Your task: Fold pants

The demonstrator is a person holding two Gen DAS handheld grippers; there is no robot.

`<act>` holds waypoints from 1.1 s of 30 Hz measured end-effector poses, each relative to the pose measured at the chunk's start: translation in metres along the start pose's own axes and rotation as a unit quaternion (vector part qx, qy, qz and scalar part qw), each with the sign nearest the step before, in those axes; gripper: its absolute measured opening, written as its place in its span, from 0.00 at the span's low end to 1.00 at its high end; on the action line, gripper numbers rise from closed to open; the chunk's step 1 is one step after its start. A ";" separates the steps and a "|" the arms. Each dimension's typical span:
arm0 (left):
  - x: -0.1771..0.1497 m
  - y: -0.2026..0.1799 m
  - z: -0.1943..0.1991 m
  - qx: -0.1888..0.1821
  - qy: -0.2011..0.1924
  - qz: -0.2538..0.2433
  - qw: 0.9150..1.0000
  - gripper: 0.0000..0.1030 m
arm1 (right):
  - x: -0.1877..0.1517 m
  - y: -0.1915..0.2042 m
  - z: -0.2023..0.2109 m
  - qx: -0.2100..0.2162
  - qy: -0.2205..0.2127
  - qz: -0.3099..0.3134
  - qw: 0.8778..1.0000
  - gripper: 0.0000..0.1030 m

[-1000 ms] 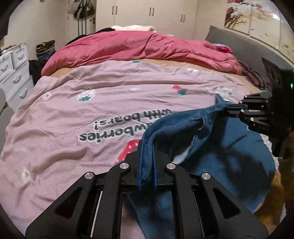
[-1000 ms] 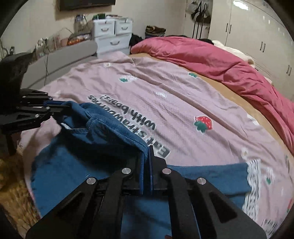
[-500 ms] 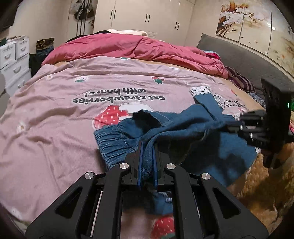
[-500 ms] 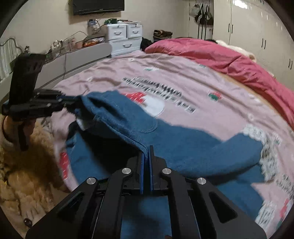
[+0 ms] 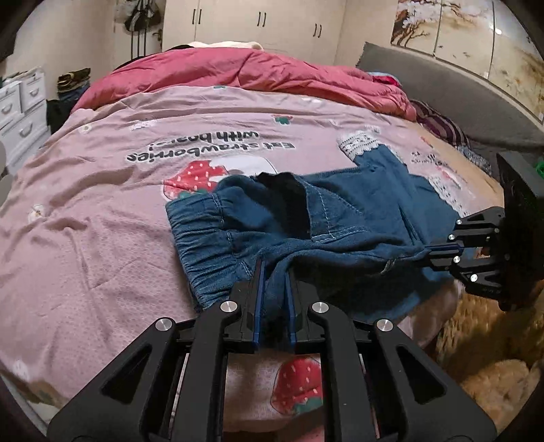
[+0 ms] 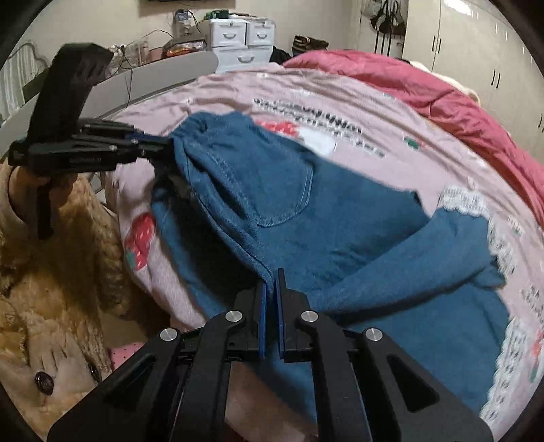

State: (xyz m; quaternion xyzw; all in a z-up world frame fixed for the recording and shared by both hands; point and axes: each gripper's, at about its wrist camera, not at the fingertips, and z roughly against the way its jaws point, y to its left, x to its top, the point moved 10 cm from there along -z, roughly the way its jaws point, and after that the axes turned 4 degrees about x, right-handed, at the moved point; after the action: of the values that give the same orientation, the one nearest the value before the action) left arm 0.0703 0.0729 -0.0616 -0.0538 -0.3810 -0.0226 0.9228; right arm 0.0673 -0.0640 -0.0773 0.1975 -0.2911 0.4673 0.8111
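Pants (image 5: 340,217) lie on the bed (image 5: 102,238) at twelve o'clock, left gripper (image 5: 273,272) pinching the waistband and right gripper (image 6: 270,278) pinching the side seam, apparently to stretch that near edge taut so the fold lands flat.

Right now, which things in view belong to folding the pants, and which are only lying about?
Belong to the job:
- blue pants
- left gripper, shut on the waistband
- right gripper, shut on the pants edge
- pink strawberry sheet beneath

Just lying about:
- red quilt
- white drawers
- wardrobe
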 end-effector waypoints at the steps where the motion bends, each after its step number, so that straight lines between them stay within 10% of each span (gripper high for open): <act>1: -0.002 0.001 -0.001 -0.001 0.003 0.003 1.000 0.06 | -0.002 0.001 -0.001 0.001 0.000 -0.003 1.000 0.07; 16: -0.022 0.002 0.020 -0.025 0.026 0.065 0.997 0.10 | -0.021 0.009 -0.017 0.040 0.002 -0.050 0.998 0.15; 19: -0.030 0.007 0.033 -0.021 0.032 0.080 0.996 0.32 | -0.022 0.009 -0.016 0.048 0.000 -0.053 0.997 0.18; 24: -0.019 0.016 0.054 -0.017 0.016 0.115 0.993 0.32 | -0.022 0.007 -0.014 0.064 -0.008 -0.065 0.996 0.18; 33: 0.033 -0.043 0.005 -0.040 0.020 0.028 0.999 0.32 | -0.023 0.009 -0.008 0.090 -0.020 -0.090 0.992 0.31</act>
State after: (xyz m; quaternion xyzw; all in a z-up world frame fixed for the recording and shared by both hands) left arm 0.0868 0.0303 -0.0312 -0.1004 -0.3596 -0.0132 0.9276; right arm 0.0527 -0.0692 -0.0978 0.3043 -0.2447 0.4132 0.8227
